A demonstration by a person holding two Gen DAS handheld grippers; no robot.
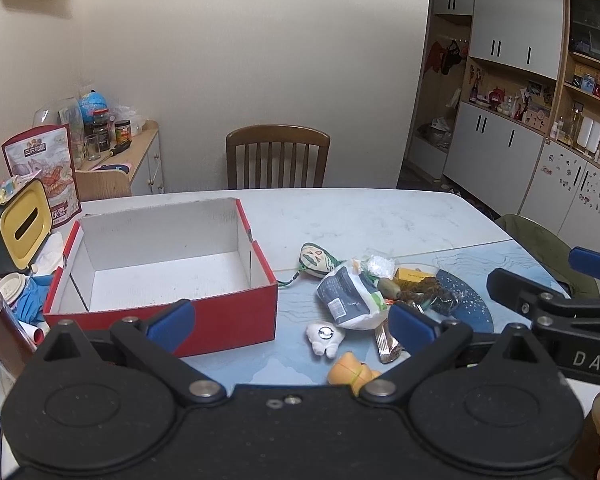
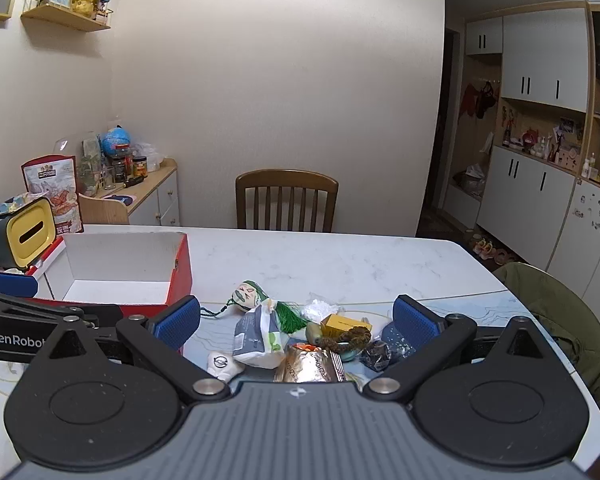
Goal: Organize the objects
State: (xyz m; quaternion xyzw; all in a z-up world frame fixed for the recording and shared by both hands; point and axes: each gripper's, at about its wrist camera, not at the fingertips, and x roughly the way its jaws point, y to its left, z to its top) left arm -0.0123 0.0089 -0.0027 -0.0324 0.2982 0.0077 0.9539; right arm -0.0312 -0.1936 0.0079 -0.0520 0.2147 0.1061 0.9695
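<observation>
Both the left gripper (image 1: 290,322) and right gripper (image 2: 296,322) hover spread wide and empty above small clutter beside the red, white-lined cardboard box (image 1: 160,268) on the worktop (image 1: 360,216).

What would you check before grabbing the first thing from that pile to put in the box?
1. Box open and empty: ok, no lid over it and its white floor shows.
2. Left gripper open and holding nothing: ok.
3. Right gripper open and holding nothing: ok.
4. Pile within reach: ok, it lies just beyond both grippers, right of the box.
5. An easy first pick: ok, the white toy lies apart at the pile's near edge.
6. Items untangled: not ok, the pouch overlaps its neighbours, and the mask charm's cord and tassel run by it.
</observation>
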